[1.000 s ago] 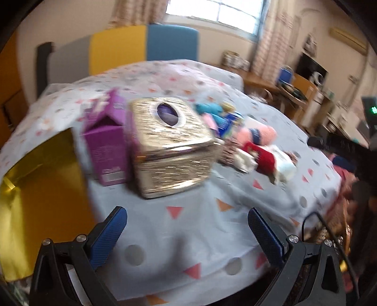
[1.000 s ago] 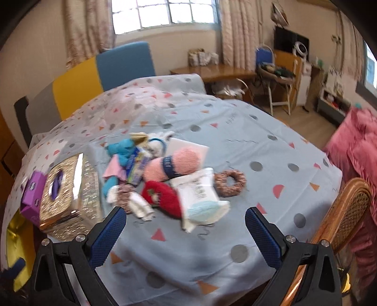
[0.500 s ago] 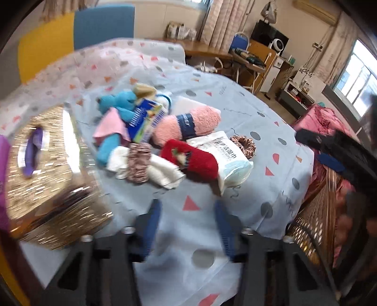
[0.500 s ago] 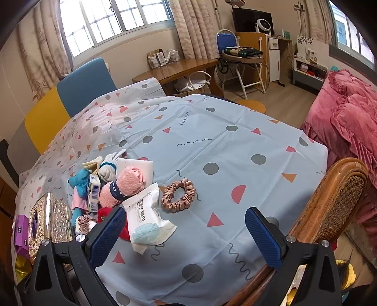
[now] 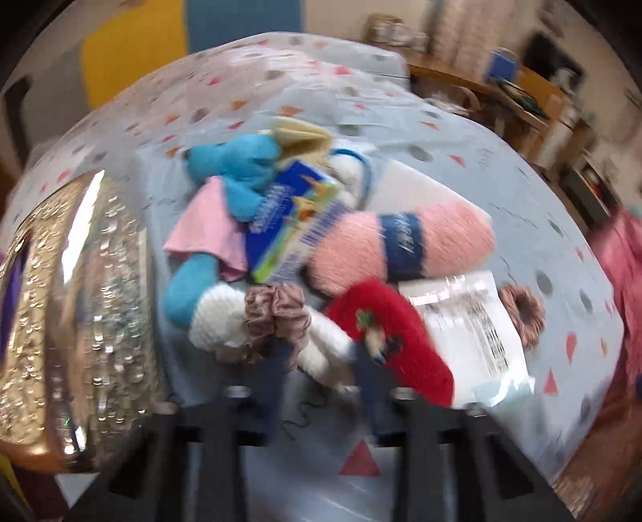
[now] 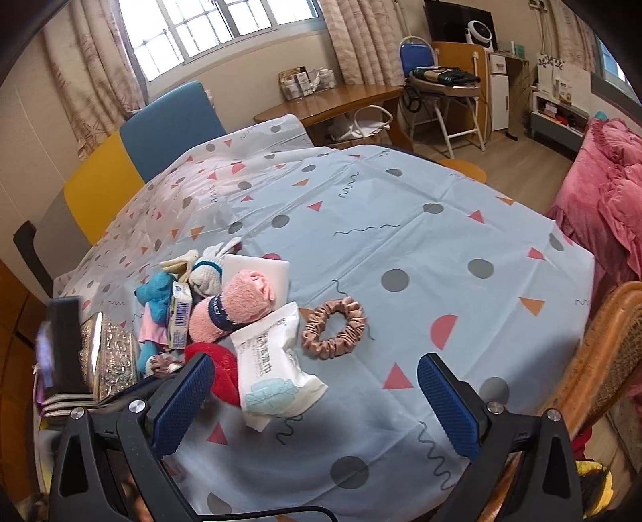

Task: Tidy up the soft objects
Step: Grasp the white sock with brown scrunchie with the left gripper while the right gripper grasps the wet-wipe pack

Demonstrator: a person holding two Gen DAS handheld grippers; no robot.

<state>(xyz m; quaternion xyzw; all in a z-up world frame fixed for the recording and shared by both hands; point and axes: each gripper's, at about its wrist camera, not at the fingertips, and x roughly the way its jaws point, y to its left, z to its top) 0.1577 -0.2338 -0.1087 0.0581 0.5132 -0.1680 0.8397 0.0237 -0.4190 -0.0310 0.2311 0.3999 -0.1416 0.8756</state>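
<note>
**Sorting not yet begun**

Since a second ago, left gripper has swung from the gold box to the pile, jaws now narrow, empty. Right gripper gapes wide. Nothing sorted; scrunchie lies at pile's 3 o'clock.

Daylight enters through a multi-pane window flanked by patterned curtains on a beige wall. The counter carries a pale blue tablecloth printed with triangles, dots and squiggles. A headboard-like panel in grey, yellow and blue stands behind it. Beyond sit a curved wooden desk, a blue folding chair, a white cabinet and a low shelf unit. Wood-look floor; pink bedding on the right; a rattan chair back close by.
</note>
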